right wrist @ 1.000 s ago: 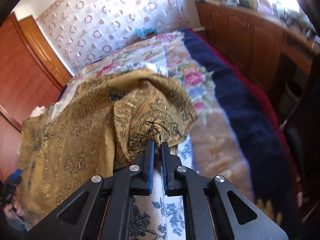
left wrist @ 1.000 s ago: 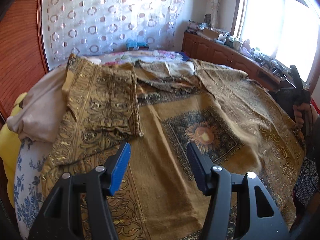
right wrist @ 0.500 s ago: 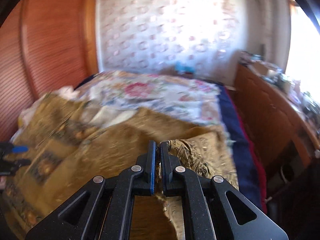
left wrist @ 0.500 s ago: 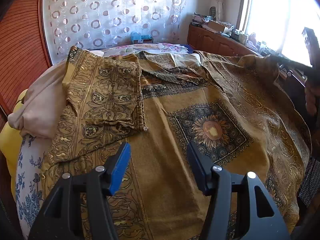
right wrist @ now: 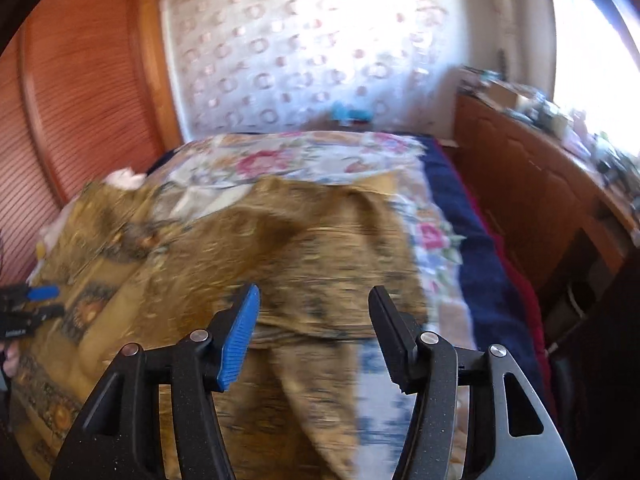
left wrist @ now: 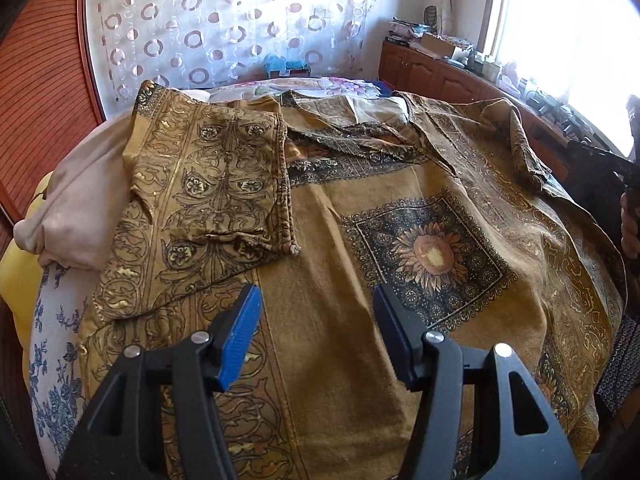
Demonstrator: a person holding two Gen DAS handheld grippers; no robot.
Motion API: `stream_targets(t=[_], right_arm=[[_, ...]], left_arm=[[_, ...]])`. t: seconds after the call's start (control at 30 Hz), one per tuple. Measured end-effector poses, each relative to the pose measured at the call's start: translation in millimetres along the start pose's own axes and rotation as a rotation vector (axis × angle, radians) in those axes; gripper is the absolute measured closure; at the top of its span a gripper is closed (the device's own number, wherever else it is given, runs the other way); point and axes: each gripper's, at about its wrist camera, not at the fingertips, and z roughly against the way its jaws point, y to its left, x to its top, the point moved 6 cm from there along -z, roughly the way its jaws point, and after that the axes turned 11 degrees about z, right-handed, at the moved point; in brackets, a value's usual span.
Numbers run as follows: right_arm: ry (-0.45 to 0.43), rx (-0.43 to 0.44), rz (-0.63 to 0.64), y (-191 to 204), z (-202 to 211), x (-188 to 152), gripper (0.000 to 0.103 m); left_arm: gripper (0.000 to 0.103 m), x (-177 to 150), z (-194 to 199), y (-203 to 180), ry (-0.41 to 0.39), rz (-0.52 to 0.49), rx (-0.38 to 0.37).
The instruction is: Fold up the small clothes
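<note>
Gold patterned garment (left wrist: pixel 420 216) spread on bed, no legible writing

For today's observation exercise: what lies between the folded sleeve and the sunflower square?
In the left wrist view, only plain tan cloth of the garment lies between the folded sleeve and the sunflower square.

Sunlight pours through the window (left wrist: pixel 576 36) on the right, washing out the glass. Below it runs a cluttered wooden cabinet (left wrist: pixel 440 76), and a sheer curtain (left wrist: pixel 224 24) dotted with rings covers the far wall. On the left stands a reddish slatted wood panel (right wrist: pixel 80 92).
</note>
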Motion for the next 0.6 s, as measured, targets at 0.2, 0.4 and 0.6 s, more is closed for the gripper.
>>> stream_targets(t=[0.2,0.4,0.6], right_arm=[[0.136,-0.026,-0.091,-39,-39,-22,0.045],[0.22,-0.061,-0.145,-62,-74,-32,0.045],[0.217,-0.126,-0.103,-70,-76,-25,0.081]], left_arm=[[0.044,0,2,0,-0.009,-0.001,0.005],[0.045,0,2,0,-0.009,-0.003,0.006],[0.044,0,1,2,-0.003,0.008,0.018]])
